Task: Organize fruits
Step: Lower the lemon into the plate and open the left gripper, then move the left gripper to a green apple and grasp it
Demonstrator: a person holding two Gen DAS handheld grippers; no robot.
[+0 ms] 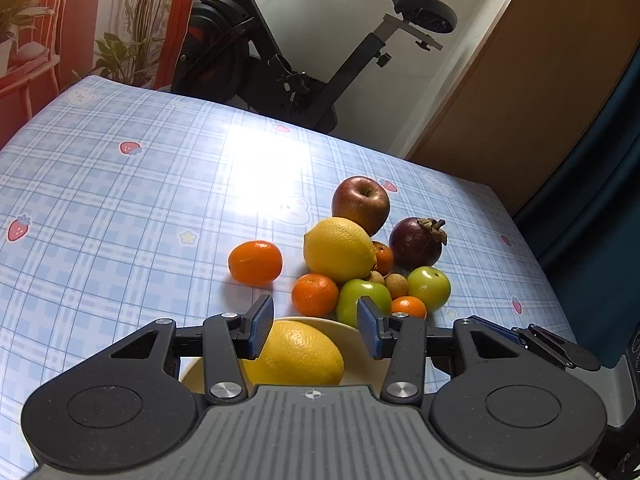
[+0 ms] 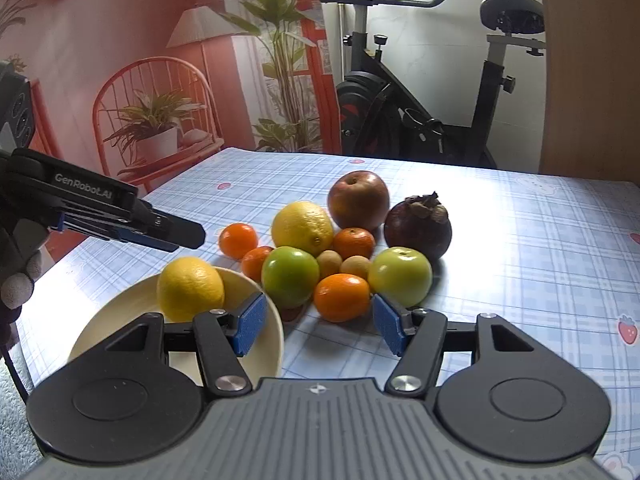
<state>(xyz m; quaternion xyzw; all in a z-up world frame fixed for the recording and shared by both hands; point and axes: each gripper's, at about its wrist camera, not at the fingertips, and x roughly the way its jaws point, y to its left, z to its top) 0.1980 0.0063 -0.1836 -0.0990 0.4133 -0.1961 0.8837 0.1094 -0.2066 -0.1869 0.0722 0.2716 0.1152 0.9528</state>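
A cream bowl [image 2: 116,320] holds one lemon [image 2: 190,288] at the near left of the table. To its right lies a pile of fruit: a second lemon [image 2: 303,227], a red apple [image 2: 359,200], a mangosteen [image 2: 418,224], two green apples [image 2: 290,276] [image 2: 400,276], several tangerines [image 2: 342,297] and two longans [image 2: 329,264]. My left gripper [image 2: 188,236] hovers open just above the bowl's lemon [image 1: 296,354], clear of it. In its own view the left gripper [image 1: 316,328] shows nothing pressed between its pads. My right gripper [image 2: 320,328] stands open just short of the nearest tangerine.
The table carries a blue checked cloth [image 2: 520,248]; its left edge runs close to the bowl. One tangerine [image 1: 255,262] lies apart, left of the pile. An exercise bike [image 2: 400,112] and a wooden panel [image 2: 592,64] stand behind. A gloved hand [image 2: 16,288] holds the left gripper.
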